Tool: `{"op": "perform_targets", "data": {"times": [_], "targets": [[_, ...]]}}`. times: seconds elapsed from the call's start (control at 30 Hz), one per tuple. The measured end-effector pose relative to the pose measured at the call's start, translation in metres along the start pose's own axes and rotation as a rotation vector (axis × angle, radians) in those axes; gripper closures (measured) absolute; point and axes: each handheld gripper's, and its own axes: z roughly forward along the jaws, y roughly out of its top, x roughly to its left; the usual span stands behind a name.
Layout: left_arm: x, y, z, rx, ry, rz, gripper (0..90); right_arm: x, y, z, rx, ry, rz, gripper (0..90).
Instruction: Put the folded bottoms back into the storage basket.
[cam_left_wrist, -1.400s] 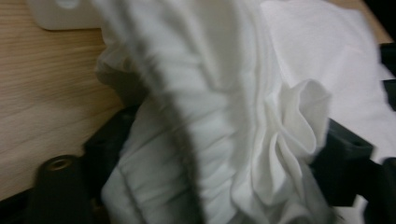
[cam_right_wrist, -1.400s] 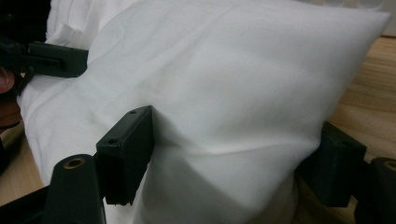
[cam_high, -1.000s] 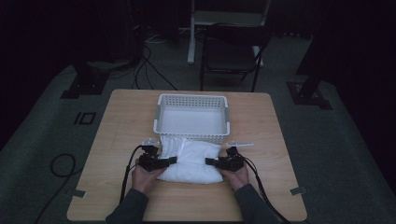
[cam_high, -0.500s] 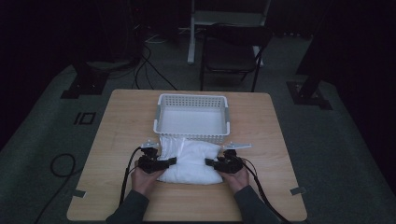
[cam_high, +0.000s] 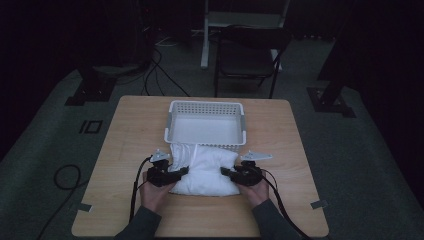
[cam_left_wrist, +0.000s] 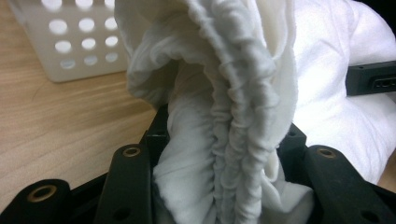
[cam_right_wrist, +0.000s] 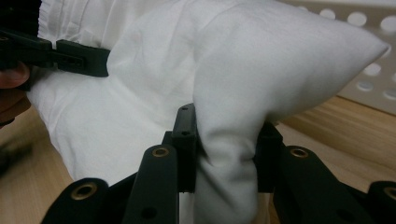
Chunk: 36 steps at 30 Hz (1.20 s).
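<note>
Both grippers are clamped on the white pillow (cam_high: 204, 171), which lies mid-table w/ its far edge touching the basket (cam_high: 206, 126): left gripper (cam_high: 172, 176) pinches the gathered open end, right gripper (cam_high: 231, 173) a plain corner. Looks soft, light & floppy, prob. sags between holds, so grip deep in bunched fabric, not at the thin edge.

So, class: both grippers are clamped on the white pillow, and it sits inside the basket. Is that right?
Not quite. The pillow lies on the table in front of the basket, not inside it, as the high view shows. The left gripper and right gripper are clamped on it.
</note>
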Motion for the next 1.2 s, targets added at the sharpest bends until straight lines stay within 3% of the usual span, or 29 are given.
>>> {"op": "perform_targets", "data": {"times": [0.53, 1.2], "targets": [[-0.013, 0.011, -0.020, -0.057, 0.018, 0.028, 53.6, 0.010, 0.013, -0.015, -0.047, 0.004, -0.042, 69.8], [-0.025, 0.027, -0.040, -0.107, 0.003, 0.061, 53.7, 0.022, 0.032, -0.036, -0.088, -0.001, -0.104, 69.9]]}}
